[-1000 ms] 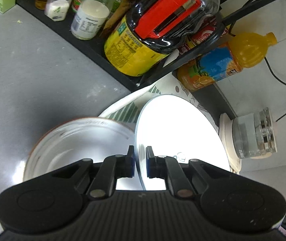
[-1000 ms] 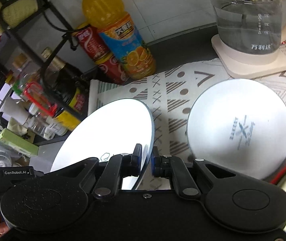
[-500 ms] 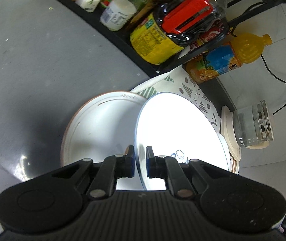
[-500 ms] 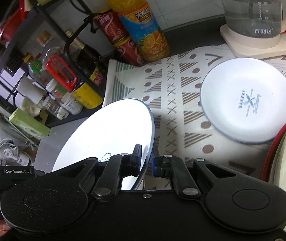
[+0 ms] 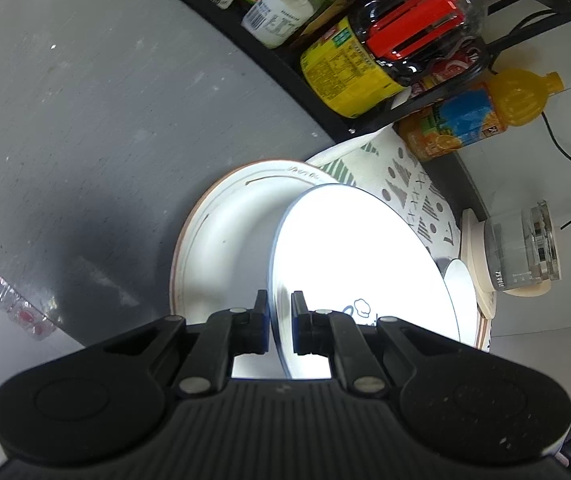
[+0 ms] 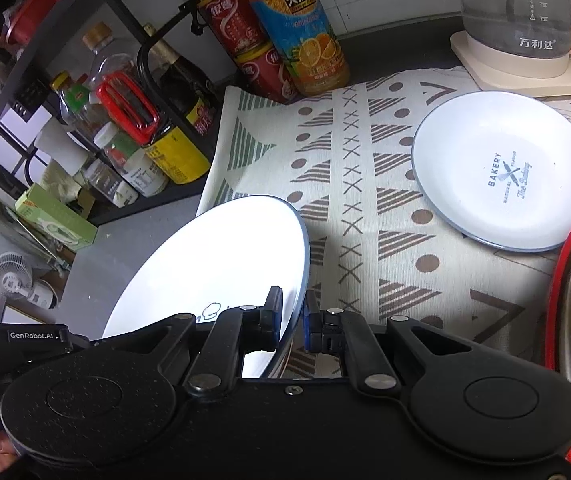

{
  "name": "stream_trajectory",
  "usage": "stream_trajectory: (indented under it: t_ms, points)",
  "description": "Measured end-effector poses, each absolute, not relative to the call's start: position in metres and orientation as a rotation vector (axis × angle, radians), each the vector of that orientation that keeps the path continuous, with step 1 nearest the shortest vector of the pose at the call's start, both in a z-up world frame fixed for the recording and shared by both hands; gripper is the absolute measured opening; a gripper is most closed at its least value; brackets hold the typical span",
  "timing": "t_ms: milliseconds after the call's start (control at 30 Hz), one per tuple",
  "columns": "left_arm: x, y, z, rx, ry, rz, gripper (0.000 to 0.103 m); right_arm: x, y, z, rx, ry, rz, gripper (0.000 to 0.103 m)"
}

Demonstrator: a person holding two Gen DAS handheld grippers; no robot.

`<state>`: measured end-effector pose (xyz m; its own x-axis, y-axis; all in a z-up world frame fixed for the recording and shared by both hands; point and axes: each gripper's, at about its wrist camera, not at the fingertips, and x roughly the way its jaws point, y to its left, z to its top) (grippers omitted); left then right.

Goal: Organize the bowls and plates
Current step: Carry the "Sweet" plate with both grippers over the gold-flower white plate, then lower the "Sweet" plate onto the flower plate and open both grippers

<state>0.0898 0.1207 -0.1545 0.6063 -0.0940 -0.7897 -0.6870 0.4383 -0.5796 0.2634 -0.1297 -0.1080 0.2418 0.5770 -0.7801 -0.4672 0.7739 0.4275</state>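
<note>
White glazed round plate with a thin blue rim (image 5: 359,264) sits clamped at its near edge between the 2 fingers of the left gripper (image 5: 279,326). Same plate (image 6: 213,264) is also pinched at its rim by the right gripper (image 6: 292,322); both pairs of jaws are closed on the rim, 1 finger on each face. Plate is tilted steeply, lifted off the patterned cloth mat (image 6: 365,208).

Landmark: the mat. Held plate hangs over the mat's left edge, near the black wire rack of bottles (image 6: 133,120). Below it, in the left view, a larger white plate with a brown rim (image 5: 225,240) lies partly off the mat on the grey counter (image 5: 85,120). A second small white plate printed "BAKERY" (image 6: 505,172) rests flat on the mat's right side, just in front of the glass kettle (image 6: 525,8).

Handling judgement: stiff, glazed, likely slippery and breakable; moderate weight for an edge hold. Rim is the only practical grasp; 2 opposed pinches limit swing. Risk: slip from the pads if tilted further, chipping on contact with the brown-rimmed plate. Lower slowly, level first.
</note>
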Motion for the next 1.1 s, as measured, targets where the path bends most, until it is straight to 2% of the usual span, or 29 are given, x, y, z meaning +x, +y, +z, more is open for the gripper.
stream_trajectory:
  t_ms: [1100]
  points:
    - [0.089,0.132,-0.184,-1.102,0.928,0.519,0.009,0.259,-0.109,-0.128,0.031,1.191,0.708,0.007]
